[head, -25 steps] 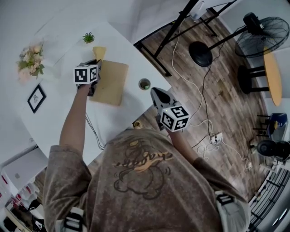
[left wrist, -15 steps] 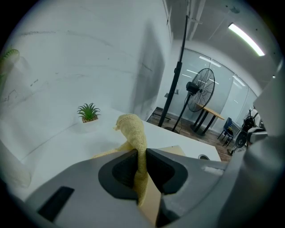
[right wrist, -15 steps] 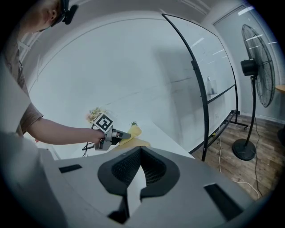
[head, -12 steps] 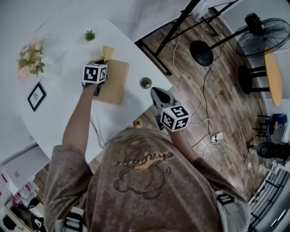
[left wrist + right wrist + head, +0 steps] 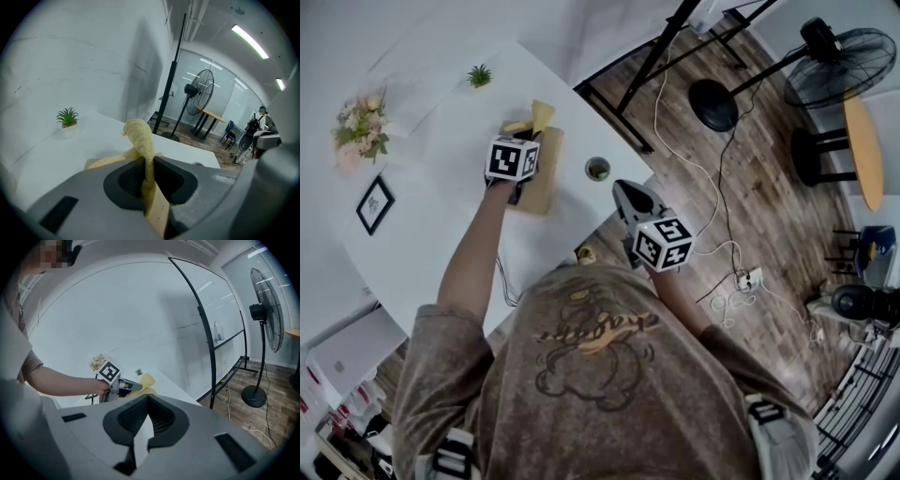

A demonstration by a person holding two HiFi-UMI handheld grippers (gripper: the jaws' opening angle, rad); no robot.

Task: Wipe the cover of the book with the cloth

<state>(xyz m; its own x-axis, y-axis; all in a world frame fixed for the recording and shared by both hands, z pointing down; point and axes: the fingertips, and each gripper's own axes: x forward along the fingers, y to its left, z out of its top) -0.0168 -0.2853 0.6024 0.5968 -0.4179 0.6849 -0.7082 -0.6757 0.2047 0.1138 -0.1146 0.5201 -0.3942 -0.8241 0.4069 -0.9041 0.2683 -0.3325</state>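
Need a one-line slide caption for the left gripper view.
Left gripper clamps a yellow cloth over the tan book on a white table.

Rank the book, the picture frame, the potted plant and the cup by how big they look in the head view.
1. book, largest even though partly covered
2. picture frame
3. potted plant and cup: these look about alike, so they are not ranked against each other

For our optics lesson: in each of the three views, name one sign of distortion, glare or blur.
Head view: fisheye bends the wooden floor into a curve. Left gripper view: black vignette in the corners, the ceiling light glares, the cloth in the left gripper looks sharp. Right gripper view: the stand's black bar bows into an arc.
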